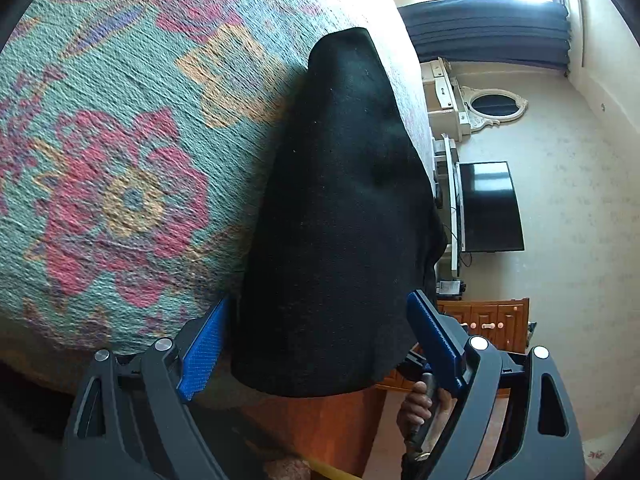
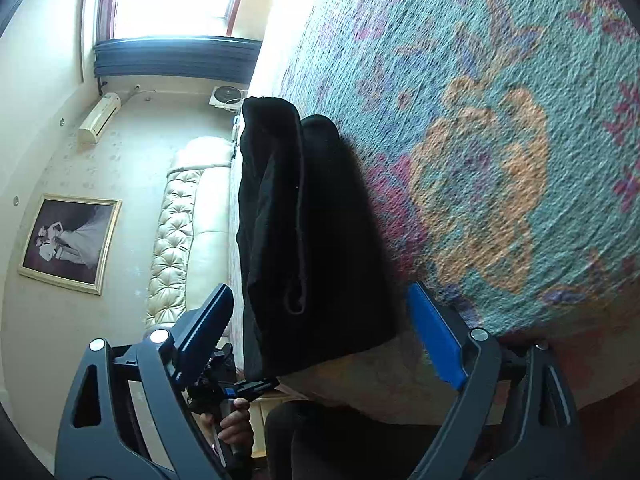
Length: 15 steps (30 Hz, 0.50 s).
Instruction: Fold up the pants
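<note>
Both grippers spread around the folded pants

Black pants lie centre-frame on the floral bedspread, long axis running away up-frame; left gripper and right gripper straddle the near end, pads clear

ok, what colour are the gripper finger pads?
Blue, on dark grey arms. The left gripper shows its pads best, in the left wrist view.

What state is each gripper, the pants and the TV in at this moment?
left gripper: open, pants between its fingers, not clamped.
right gripper: open, pants between its fingers, not clamped.
black pants: folded, lying on the floral bedspread.
TV: screen dark.
</note>
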Tool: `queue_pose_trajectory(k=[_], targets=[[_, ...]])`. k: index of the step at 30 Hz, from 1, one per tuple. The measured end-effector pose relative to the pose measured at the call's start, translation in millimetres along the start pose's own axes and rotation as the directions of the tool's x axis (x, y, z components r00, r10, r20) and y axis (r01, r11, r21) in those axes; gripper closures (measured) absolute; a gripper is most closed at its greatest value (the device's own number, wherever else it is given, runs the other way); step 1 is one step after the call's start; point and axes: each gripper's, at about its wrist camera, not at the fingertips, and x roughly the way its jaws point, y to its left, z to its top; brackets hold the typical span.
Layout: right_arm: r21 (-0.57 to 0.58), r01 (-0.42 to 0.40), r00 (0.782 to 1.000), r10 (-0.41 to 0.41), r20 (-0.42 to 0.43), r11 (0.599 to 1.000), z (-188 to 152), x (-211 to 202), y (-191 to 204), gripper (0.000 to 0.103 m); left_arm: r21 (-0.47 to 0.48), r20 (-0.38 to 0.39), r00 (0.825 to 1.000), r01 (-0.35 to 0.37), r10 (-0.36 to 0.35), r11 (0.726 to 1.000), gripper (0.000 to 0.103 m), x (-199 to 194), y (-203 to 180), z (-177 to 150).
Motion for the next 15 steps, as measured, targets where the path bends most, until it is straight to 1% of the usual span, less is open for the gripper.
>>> queue_pose_trajectory(k=[1, 4, 6, 9, 11, 12, 13, 15], targets=[[0.001, -0.003, 1.000, 0.003, 0.002, 1.000, 0, 2, 1, 0.013, -0.006, -0.011, 1.000, 0.012, -0.012, 1.000, 0.018, 3, 0, 0], [-0.029, -0.015, 1.000, 0.015, -0.019, 0.999, -1, 13, 12, 0.013, 0.008, -0.019, 1.000, -0.001, 0.001, 1.000, 0.018, 7, -3, 0], [-0.056, 0.004, 1.000, -0.005, -0.031, 0.998, -1, 21, 20, 0.013, 0.004, -0.027, 1.000, -0.004, 0.005, 1.000, 0.018, 9, -3, 2], [-0.085, 0.030, 0.999, -0.033, -0.037, 0.996, 0, 27, 21, 0.013, -0.013, -0.044, 0.999, -0.005, 0.005, 1.000, 0.018, 12, -1, 6], [-0.107, 0.063, 0.997, -0.069, -0.046, 0.992, -1, 31, 25, 0.018, -0.010, -0.054, 0.998, 0.008, -0.008, 1.000, 0.017, 13, 1, 7], [-0.123, 0.085, 0.994, -0.092, -0.051, 0.989, -2, 31, 26, 0.023, -0.009, -0.054, 0.998, 0.030, -0.030, 1.000, 0.013, 13, 3, 7], [-0.135, 0.106, 0.992, -0.113, -0.053, 0.985, -3, 32, 27, 0.030, -0.002, -0.054, 0.998, 0.043, -0.043, 0.999, 0.012, 14, 3, 7], [-0.136, 0.109, 0.992, -0.117, -0.049, 0.985, -4, 31, 24, 0.036, 0.012, -0.057, 0.997, 0.050, -0.049, 0.999, 0.012, 12, 5, 7]])
